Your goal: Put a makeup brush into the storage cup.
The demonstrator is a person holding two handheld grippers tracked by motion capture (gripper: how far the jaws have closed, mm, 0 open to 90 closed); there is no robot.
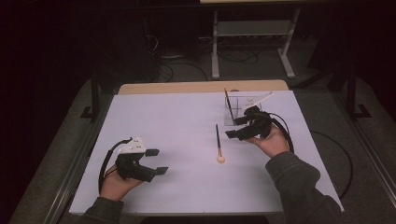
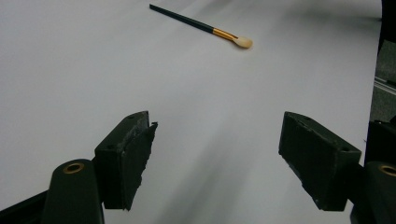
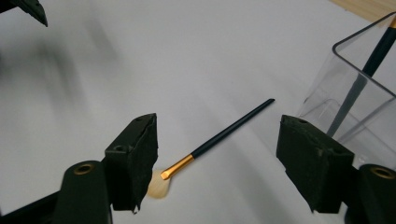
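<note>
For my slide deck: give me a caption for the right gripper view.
Open right gripper above a makeup brush lying on the white table, beside a clear holder.

You've got a pretty dim room here: in the high view the white table (image 1: 187,126) is the one lit patch, and the floor and far shelving sink into near-black. Light looks soft, from above, with no harsh glare. In both gripper views the near black pads go soft and cast smeary grey shadows, while the brush (image 3: 219,137) stays crisp.
</note>
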